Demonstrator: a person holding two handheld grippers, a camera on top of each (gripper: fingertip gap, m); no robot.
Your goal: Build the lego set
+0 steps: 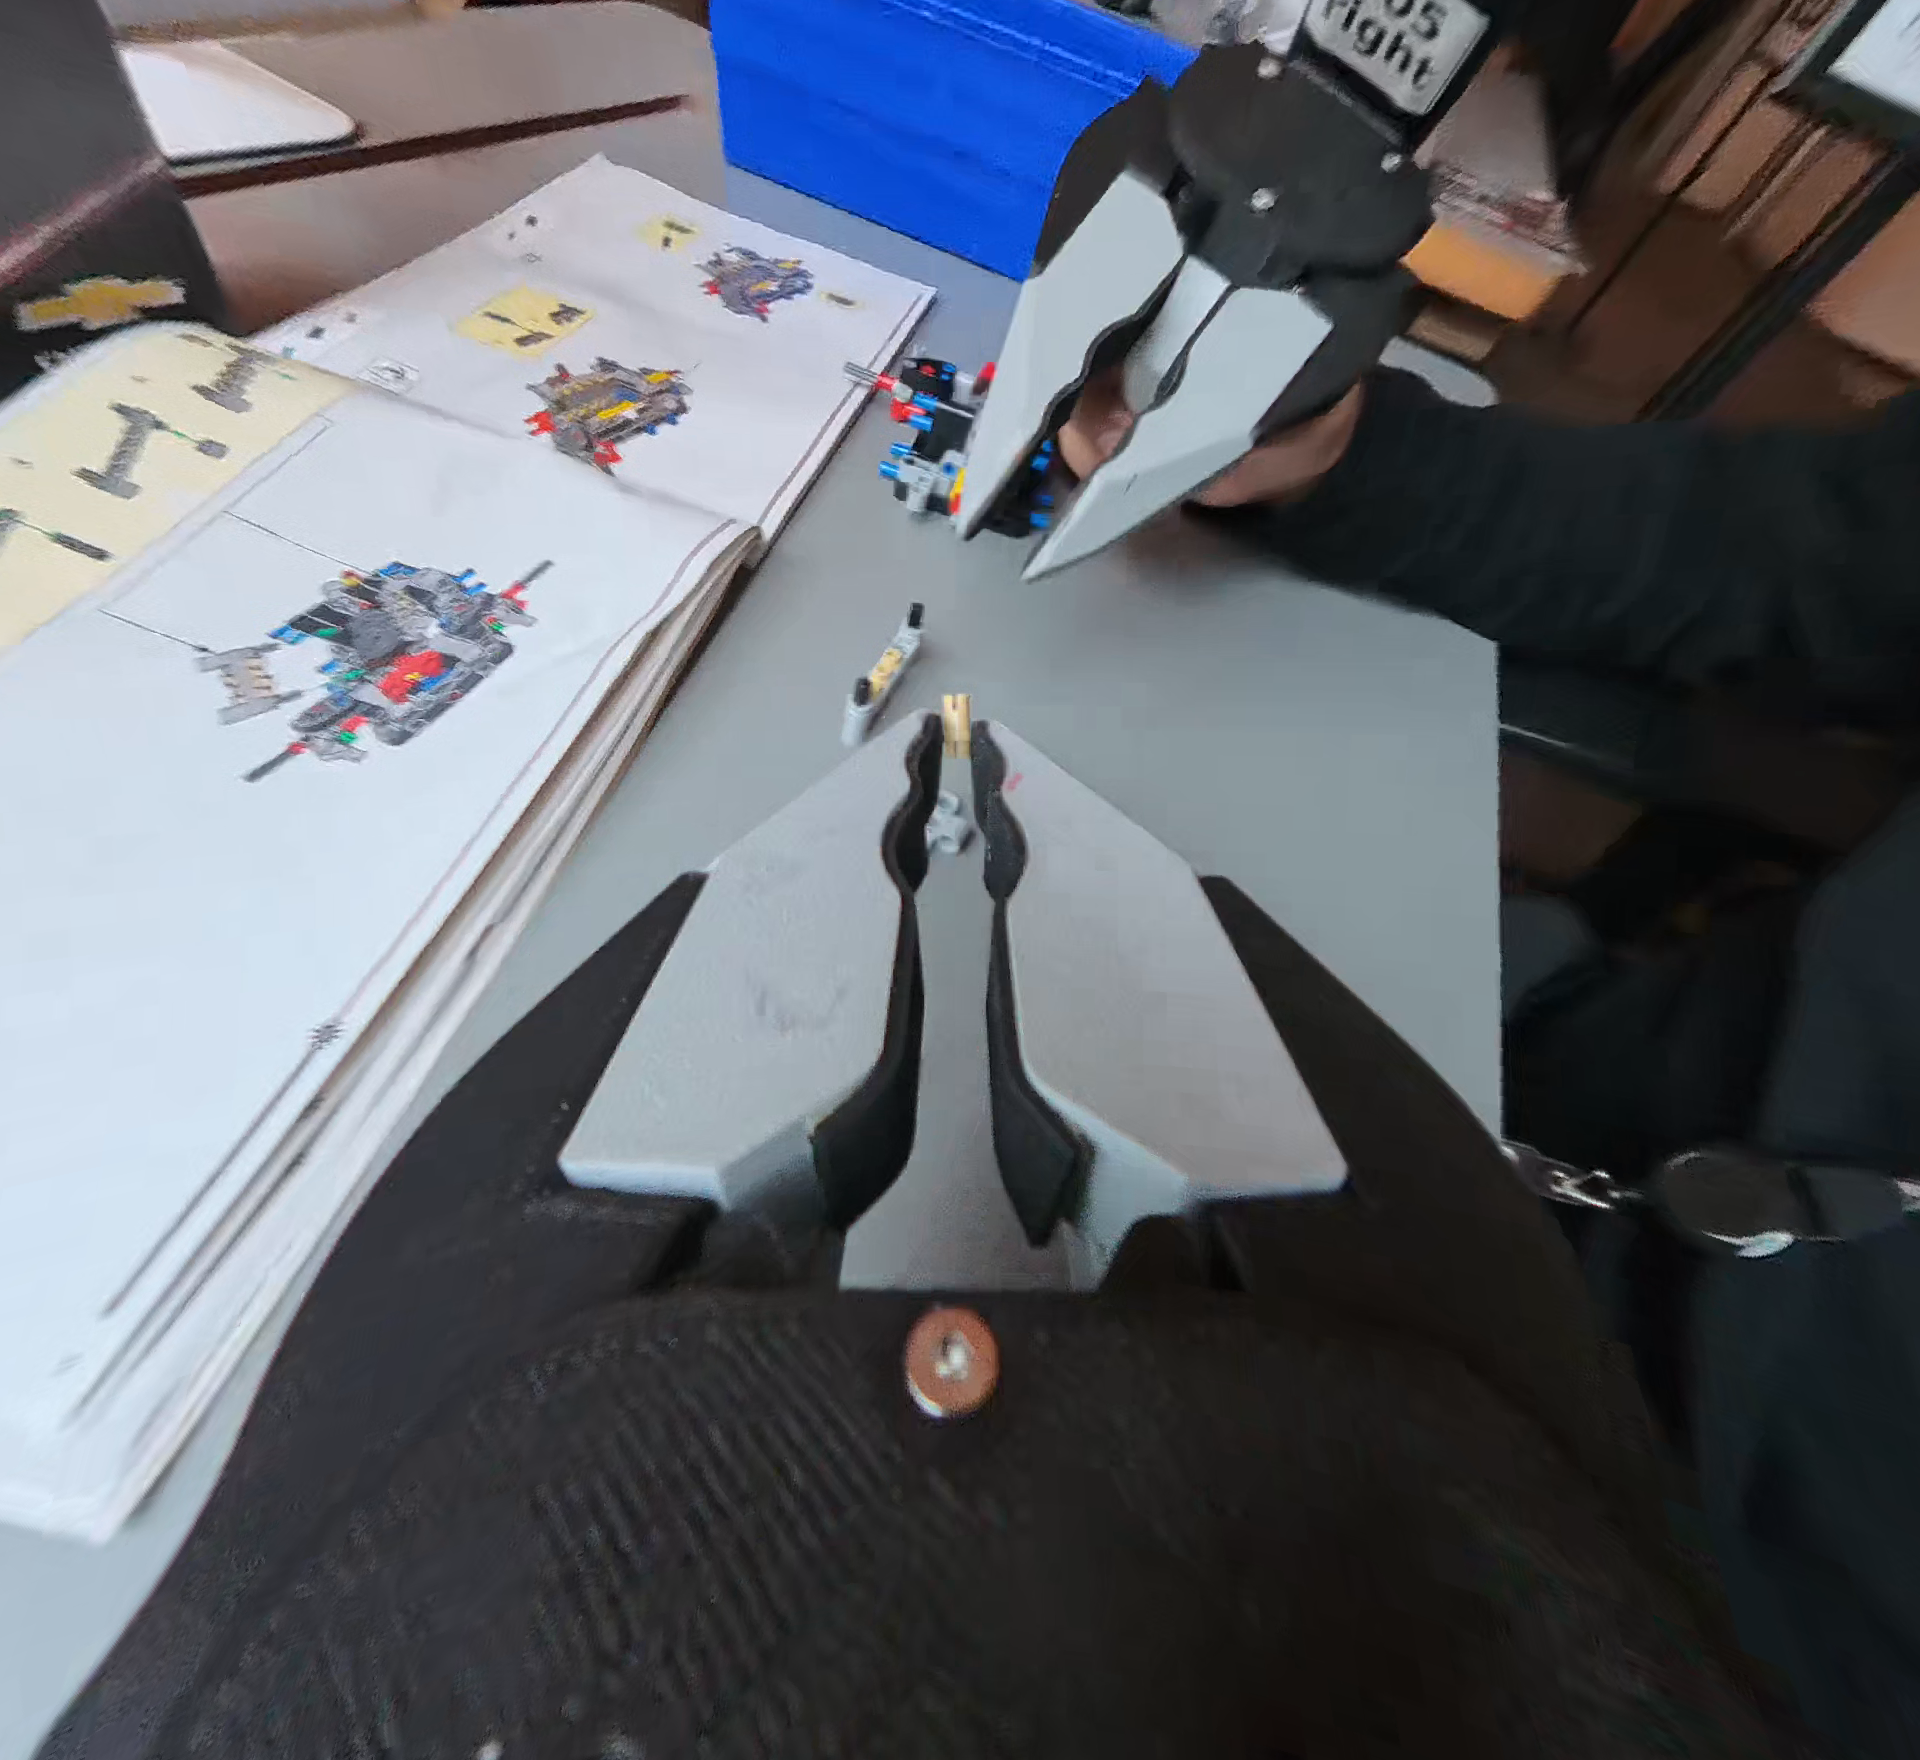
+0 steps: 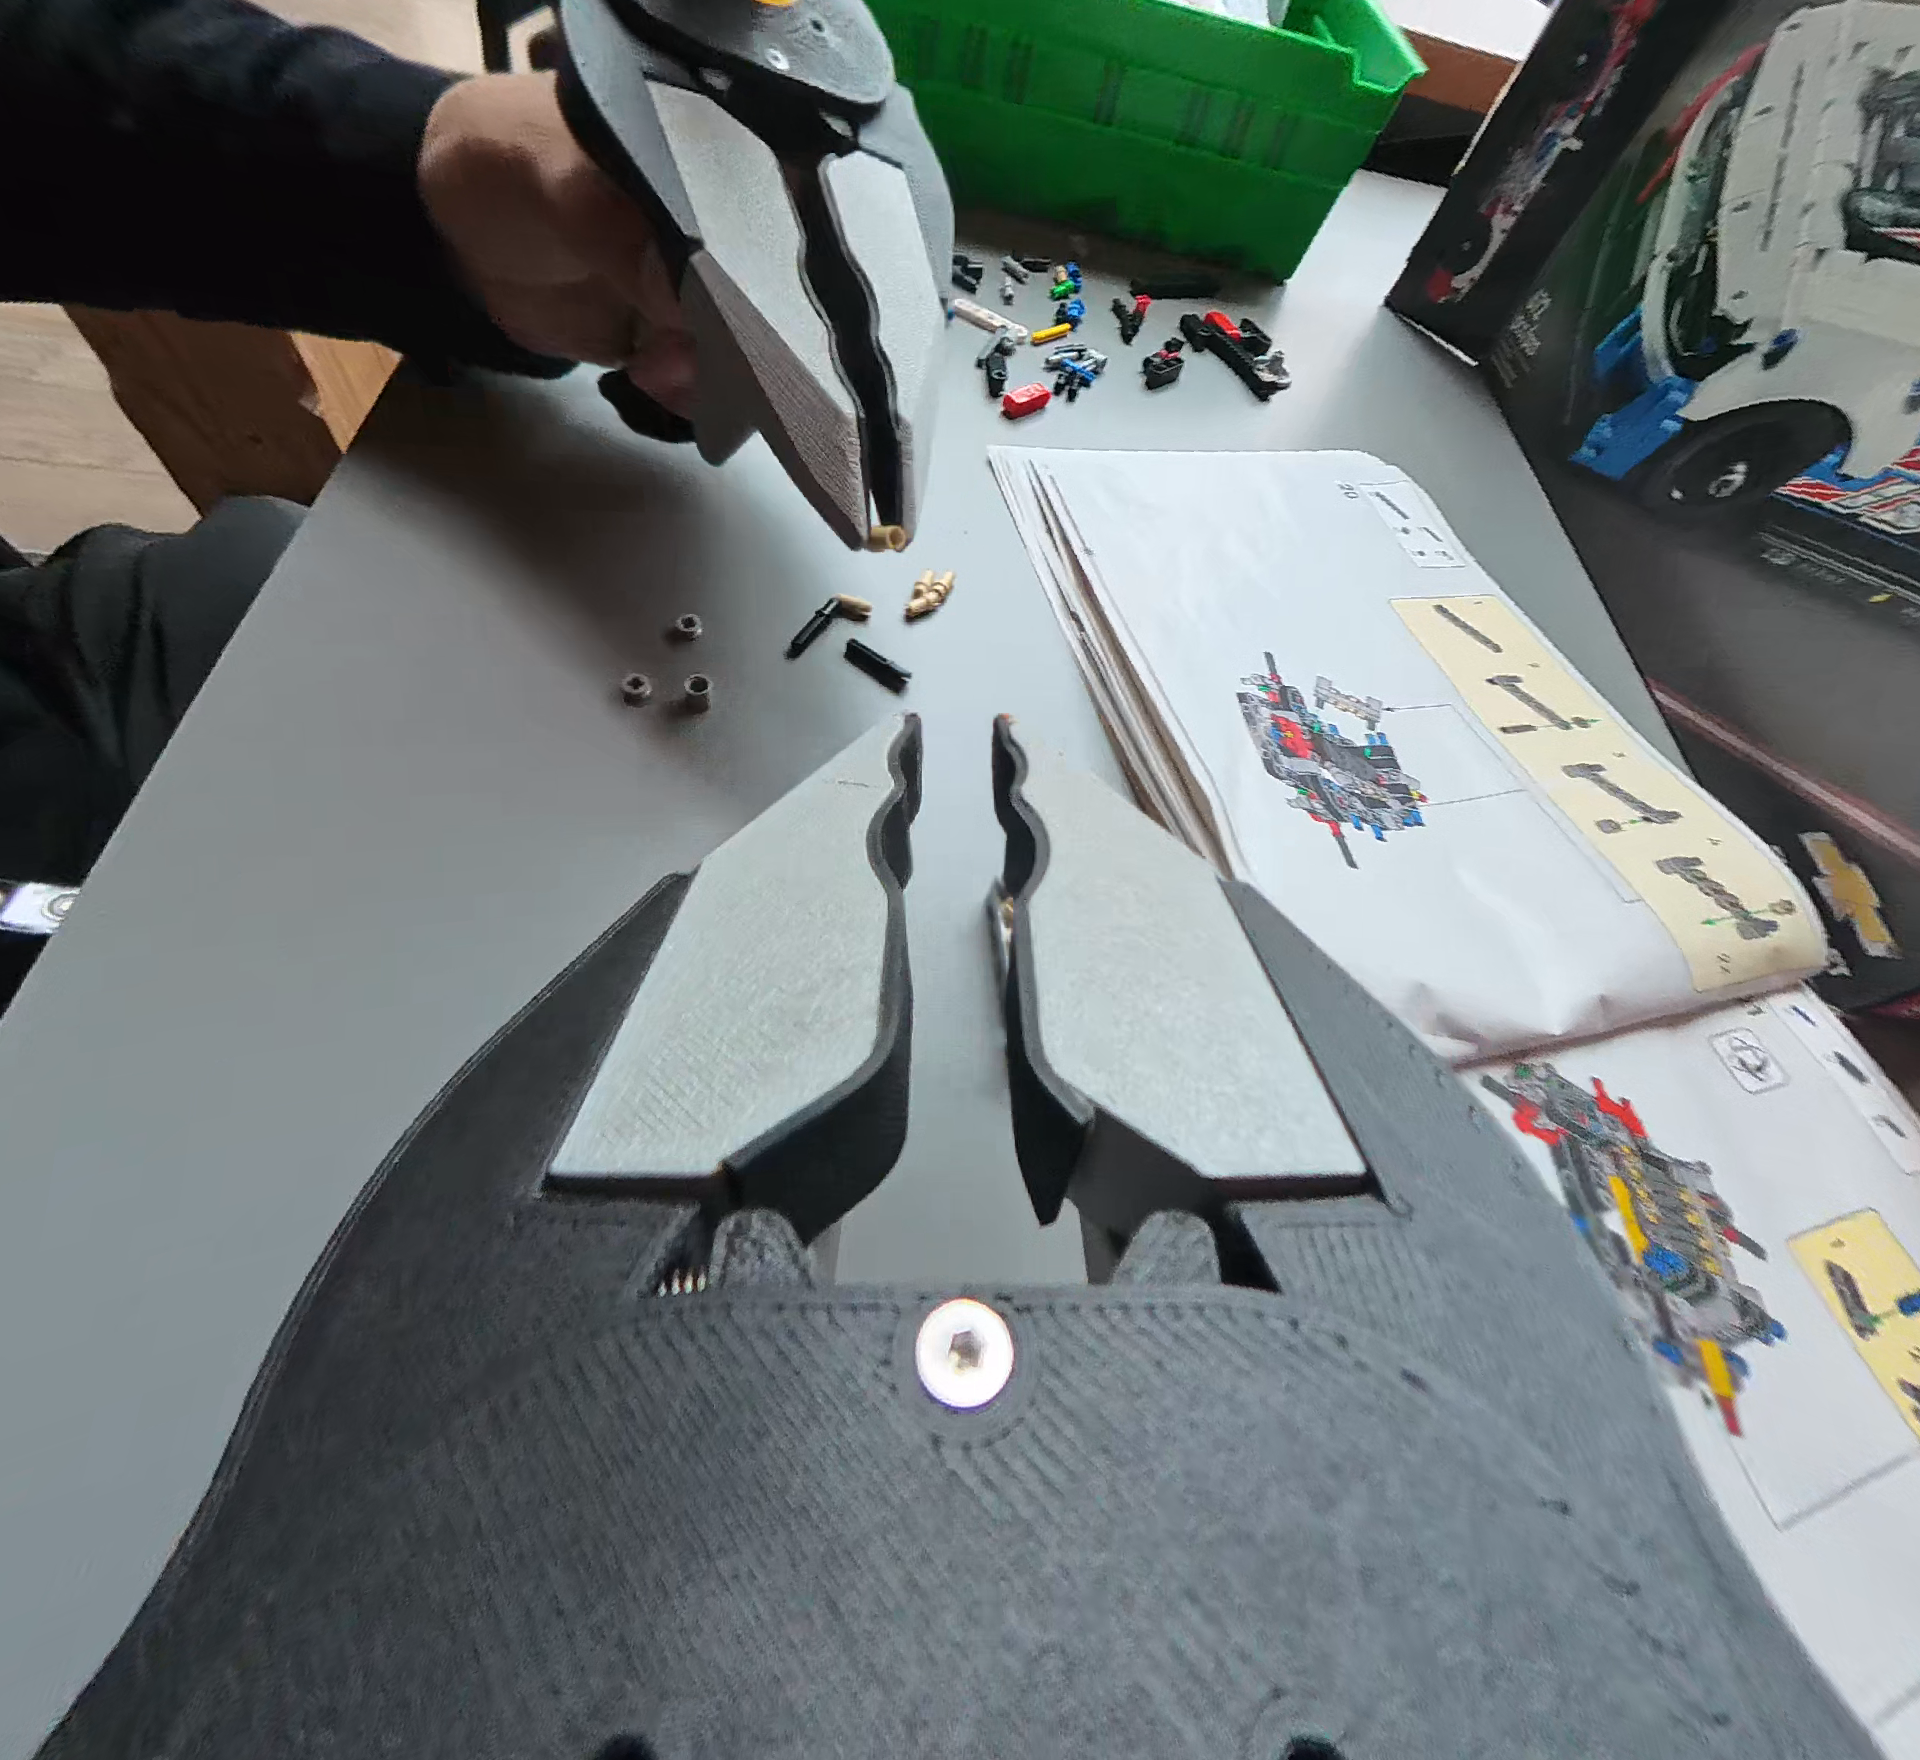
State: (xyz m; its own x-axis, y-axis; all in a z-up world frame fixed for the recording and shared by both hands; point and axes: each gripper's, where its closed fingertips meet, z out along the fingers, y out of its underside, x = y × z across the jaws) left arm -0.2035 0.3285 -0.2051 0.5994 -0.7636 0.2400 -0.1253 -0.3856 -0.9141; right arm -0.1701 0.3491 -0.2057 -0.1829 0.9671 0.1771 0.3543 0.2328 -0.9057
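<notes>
Instructions lie open at my far left in the left wrist view: the manual [image 1: 436, 505] spreads over the grey table [image 1: 1195, 775], its pages showing build steps. Just right of its edge sits the partly built lego assembly [image 1: 935, 432], black and grey with blue and red pins. Nearer to me, a small grey beam [image 1: 883, 671] rests on the table. My left gripper [image 1: 957, 734] has its jaws nearly together, pinching a tan pin [image 1: 957, 723] at the very tips. Further right, my right gripper [image 1: 1049, 515] hangs over the assembly with a narrow gap between its fingertips, gripping nothing that I can see.

From the right wrist view, three small grey bushes [image 2: 670, 671] sit leftmost on the table, then black pins [image 2: 852, 645] and tan pins [image 2: 928, 593] below the left gripper's tip. A green bin [image 2: 1122, 110] stands behind a scatter of loose parts [image 2: 1122, 339]. The set's box [image 2: 1714, 256] stands at far right.
</notes>
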